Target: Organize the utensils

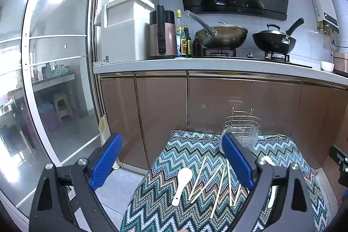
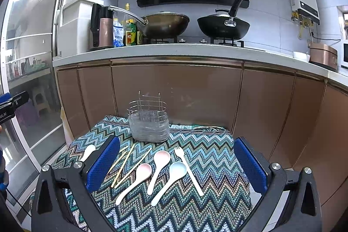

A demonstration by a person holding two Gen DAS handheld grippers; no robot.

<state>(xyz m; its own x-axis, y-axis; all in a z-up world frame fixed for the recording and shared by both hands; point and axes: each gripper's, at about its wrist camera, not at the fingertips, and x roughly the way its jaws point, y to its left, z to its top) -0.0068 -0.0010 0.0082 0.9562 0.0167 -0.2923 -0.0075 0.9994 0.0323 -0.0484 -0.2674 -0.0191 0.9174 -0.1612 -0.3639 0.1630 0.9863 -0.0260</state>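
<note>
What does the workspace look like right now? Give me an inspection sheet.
Surface: zigzag cloth over a low table.
Job's things: wire holder at the far edge, looks empty; chopsticks, pink spoons, blue spoon, fork, white spoon lying loose.
Clutter: nothing seen.
Grippers: left gripper open, empty; right gripper open, empty.
Cables: nothing seen near the cloth.
Surroundings: cabinets, woks on the stove.

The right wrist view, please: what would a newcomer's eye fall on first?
First the zigzag cloth, where three pastel spoons and a white fork lie side by side. Behind them stands a wire utensil basket. The right tongs frame it all, blue pads wide apart.
</note>
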